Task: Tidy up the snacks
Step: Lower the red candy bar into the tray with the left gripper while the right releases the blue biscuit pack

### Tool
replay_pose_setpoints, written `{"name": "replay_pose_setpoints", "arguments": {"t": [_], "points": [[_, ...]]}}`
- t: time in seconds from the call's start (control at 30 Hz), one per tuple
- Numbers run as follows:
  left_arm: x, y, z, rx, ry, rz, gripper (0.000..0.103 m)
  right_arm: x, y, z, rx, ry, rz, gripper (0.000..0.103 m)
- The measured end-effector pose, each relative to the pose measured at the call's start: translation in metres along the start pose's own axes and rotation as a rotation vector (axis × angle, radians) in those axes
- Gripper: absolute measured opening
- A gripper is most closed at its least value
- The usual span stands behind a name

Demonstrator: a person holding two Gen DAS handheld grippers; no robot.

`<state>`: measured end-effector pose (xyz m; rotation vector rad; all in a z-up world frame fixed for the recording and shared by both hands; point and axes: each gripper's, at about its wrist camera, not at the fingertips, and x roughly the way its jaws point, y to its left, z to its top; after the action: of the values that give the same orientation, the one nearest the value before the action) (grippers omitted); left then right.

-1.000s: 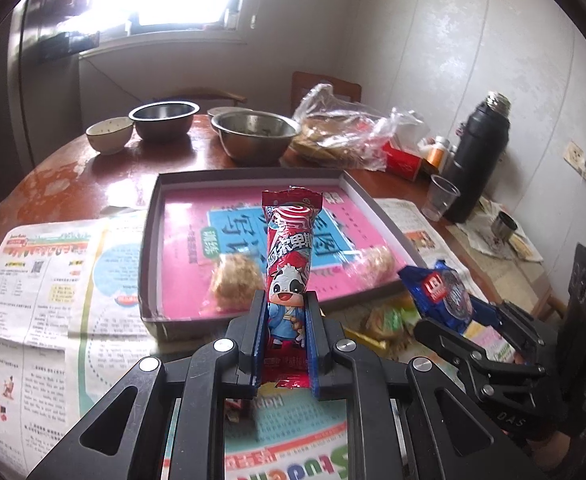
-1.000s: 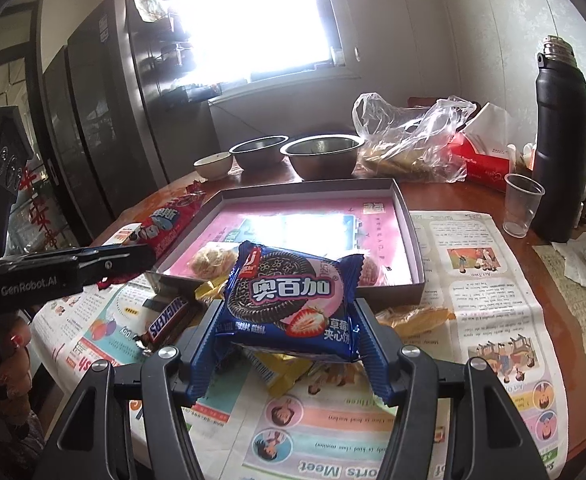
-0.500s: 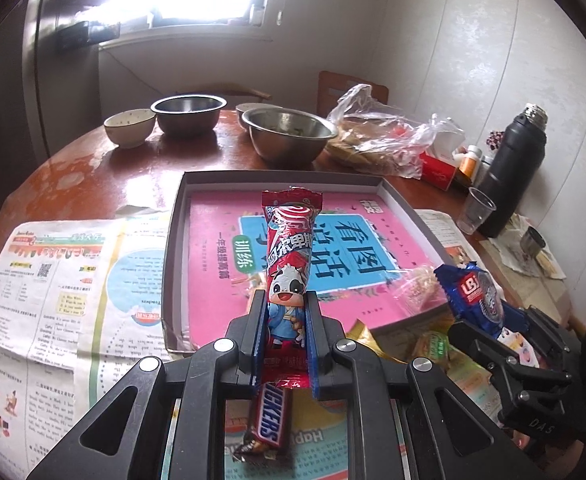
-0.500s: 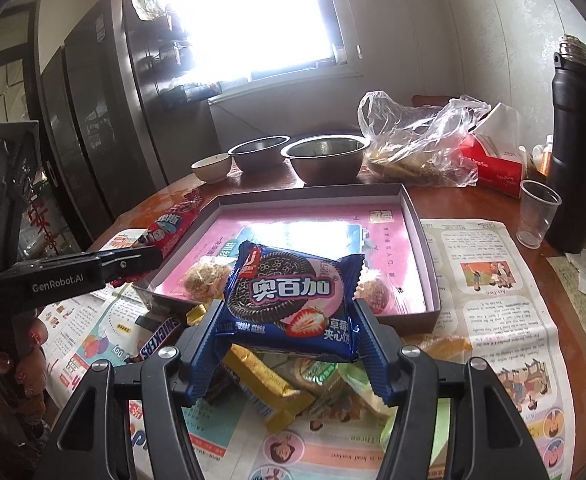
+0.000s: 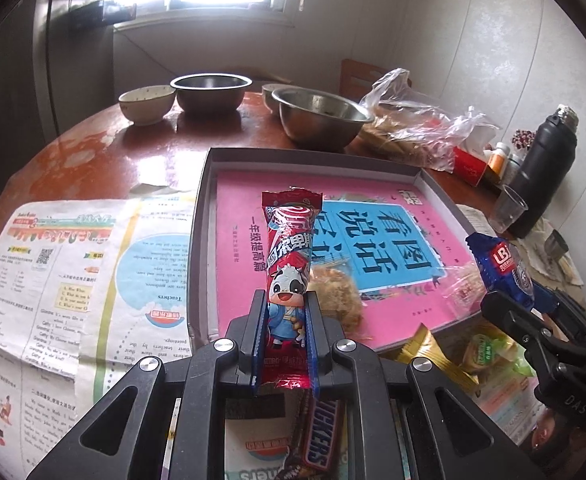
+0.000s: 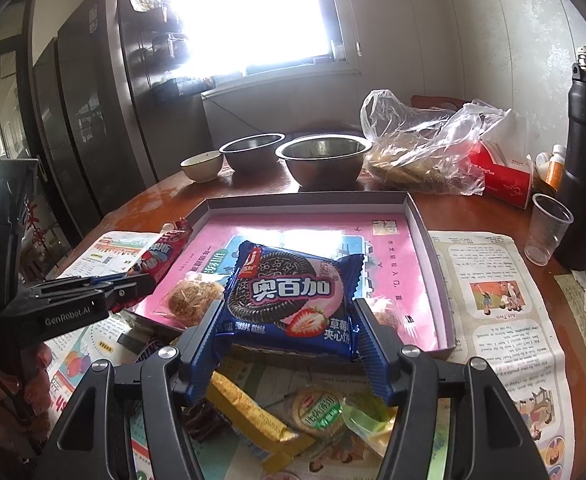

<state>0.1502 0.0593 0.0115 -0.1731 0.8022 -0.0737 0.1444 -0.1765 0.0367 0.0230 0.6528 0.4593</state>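
Observation:
My left gripper [image 5: 283,300] is shut on a long red snack stick with a cartoon cow [image 5: 291,248], held upright over the near left part of the grey box tray [image 5: 203,208] lined with a pink book. My right gripper [image 6: 287,312] is shut on a blue packet of strawberry sandwich cookies [image 6: 291,292], held flat above the tray's near edge [image 6: 445,344]. A round crumbly cake in clear wrap [image 6: 191,296] lies inside the tray. Each gripper shows in the other's view: right gripper [image 5: 505,300], left gripper [image 6: 133,280].
Loose snacks lie on newspaper [image 5: 73,260] before the tray: a Snickers bar [image 5: 317,436], a gold-wrapped bar [image 6: 253,412], a green round packet [image 6: 321,412]. Behind stand two steel bowls [image 6: 323,158], a small bowl [image 6: 201,164], a plastic bag [image 6: 421,148], a cup [image 6: 547,228] and a black flask [image 6: 585,160].
Both grippers have moved forward toward the tray with their snacks still held. The left one has also sunk lower, and the Snickers bar has come into sight beneath it.

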Motion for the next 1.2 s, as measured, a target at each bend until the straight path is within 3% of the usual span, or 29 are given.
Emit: {"name": "replay_pose_setpoints", "arguments": {"t": [0.7,1.2], "points": [[0.025,-0.012,-0.004,0.019,0.037,-0.047,0.017,0.043,0.008,0.012,-0.025,0.061,-0.048,0.062],[0.026,-0.006,-0.003,0.006,0.047,-0.029,0.018,0.061,0.021,0.001,-0.094,0.126,-0.058,0.062]]}}
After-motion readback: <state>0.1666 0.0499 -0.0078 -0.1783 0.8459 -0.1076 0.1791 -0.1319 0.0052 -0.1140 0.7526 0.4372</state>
